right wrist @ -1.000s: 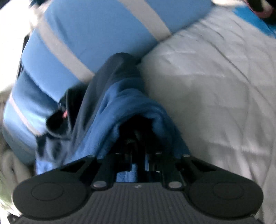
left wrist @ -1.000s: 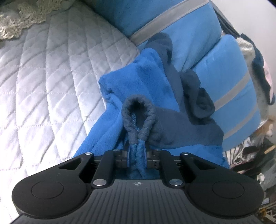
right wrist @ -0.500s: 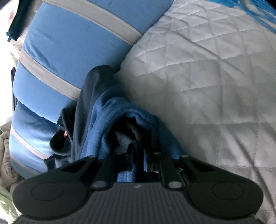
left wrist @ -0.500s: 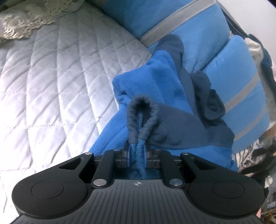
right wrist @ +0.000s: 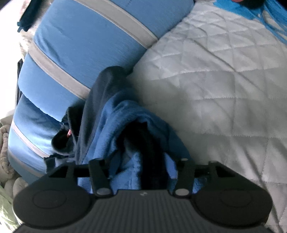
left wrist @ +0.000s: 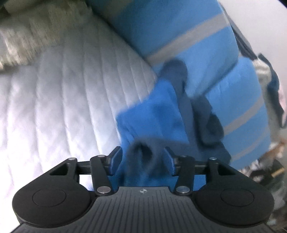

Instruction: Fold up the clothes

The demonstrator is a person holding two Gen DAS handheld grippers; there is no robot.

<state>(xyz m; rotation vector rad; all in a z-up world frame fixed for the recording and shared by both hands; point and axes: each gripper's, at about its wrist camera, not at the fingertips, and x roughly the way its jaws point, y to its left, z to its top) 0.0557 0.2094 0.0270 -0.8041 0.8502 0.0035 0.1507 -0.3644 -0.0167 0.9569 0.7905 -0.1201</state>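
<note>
A blue fleece garment (left wrist: 152,114) with dark navy panels lies bunched on the white quilted bed, against the blue striped bedding. My left gripper (left wrist: 142,157) is open; the garment's ribbed grey cuff (left wrist: 141,152) sits loose between its spread fingers. In the right wrist view the same garment (right wrist: 114,125) is heaped in front of my right gripper (right wrist: 143,166), which is open with folds of blue and dark cloth between its fingers.
White quilted bedspread (left wrist: 62,107) (right wrist: 224,80) spreads beside the garment. Rolled blue bedding with grey stripes (left wrist: 206,53) (right wrist: 80,44) backs it. A lace-edged cloth (left wrist: 26,35) lies far left. Other clothes (left wrist: 272,89) pile at right; blue fabric (right wrist: 251,10) lies in the far corner.
Both grippers have opened and let go of the garment: the left released the ribbed cuff, the right released the fleece fold. The cloth has slumped between the fingers.
</note>
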